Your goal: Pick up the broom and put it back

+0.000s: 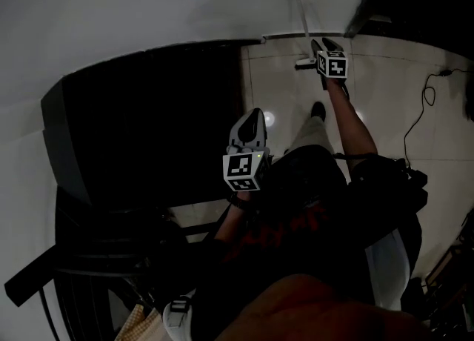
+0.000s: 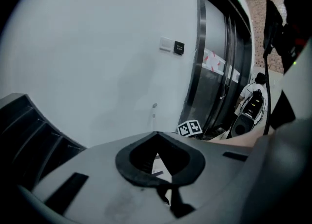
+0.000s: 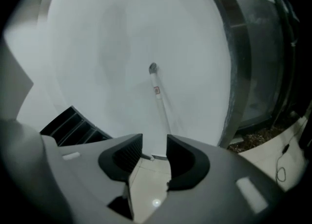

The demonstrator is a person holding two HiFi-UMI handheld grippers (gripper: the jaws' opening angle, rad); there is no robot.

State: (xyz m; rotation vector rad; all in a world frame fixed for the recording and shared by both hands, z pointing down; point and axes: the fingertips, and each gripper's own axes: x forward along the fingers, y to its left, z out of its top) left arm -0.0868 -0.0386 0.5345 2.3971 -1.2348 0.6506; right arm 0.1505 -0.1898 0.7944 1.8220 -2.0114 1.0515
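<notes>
Our right gripper (image 3: 154,142) is spread and empty, our left gripper (image 2: 156,136) pressed together, and we could bump over the broom (image 3: 158,94) leaning at 12 o'clock.

Head view: high above the person, aimed steeply down at the pale glossy tiled floor (image 1: 385,95), with the plain white wall (image 1: 148,6) at frame top. The left gripper (image 1: 254,118) and right gripper (image 1: 324,41) are seen from behind. Left gripper view: low, faces that wall from further back, catches the right gripper's marker cube (image 2: 190,128). Right gripper view: same facing, nearer the wall. All three share the wall and the thin pale-handled broom (image 3: 158,91) leaning on it.
</notes>
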